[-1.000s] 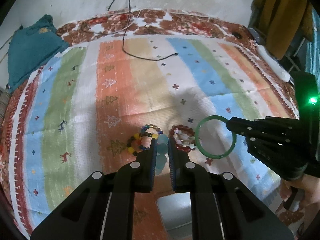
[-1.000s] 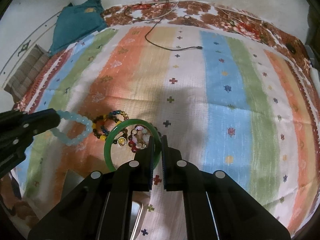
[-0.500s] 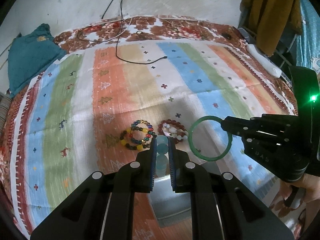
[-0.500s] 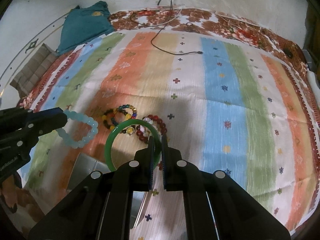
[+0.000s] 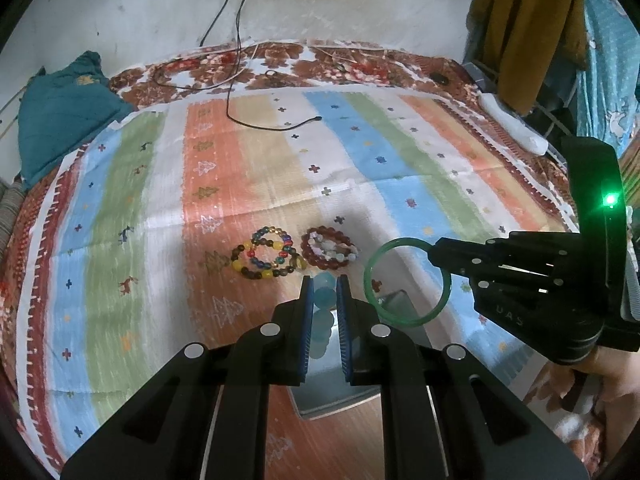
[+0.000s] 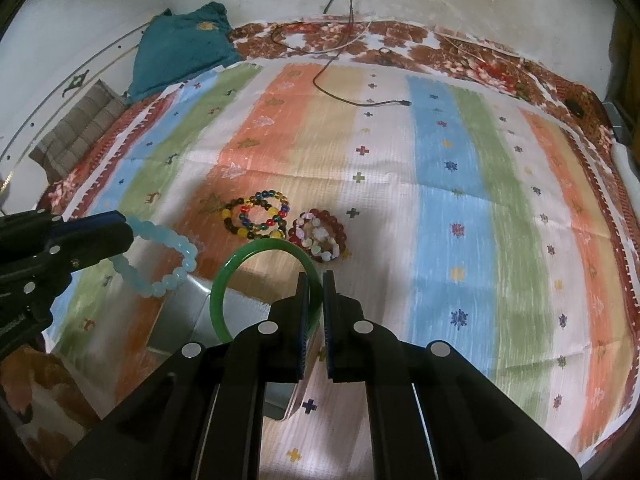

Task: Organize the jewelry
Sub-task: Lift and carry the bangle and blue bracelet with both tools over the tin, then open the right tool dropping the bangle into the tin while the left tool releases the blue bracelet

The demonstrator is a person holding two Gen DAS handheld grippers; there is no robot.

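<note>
Bracelets total four. Left gripper (image 5: 324,294) clamps the pale blue beaded bracelet (image 6: 160,262); right gripper (image 6: 316,292) clamps the green jade bangle (image 6: 260,276). Multicoloured beaded bracelet (image 5: 270,258) and red beaded bracelet (image 5: 329,247) lie mid-surface on the striped cloth (image 5: 400,184); one black cable (image 5: 256,120) near its far edge.

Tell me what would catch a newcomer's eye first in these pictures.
Most striking are the two bracelets held in the air: the right gripper is shut on a green bangle, and the left gripper is shut on a pale blue bead bracelet. Beyond them, two more beaded bracelets, one multicoloured and one red and white, lie side by side on the striped cloth.
</note>
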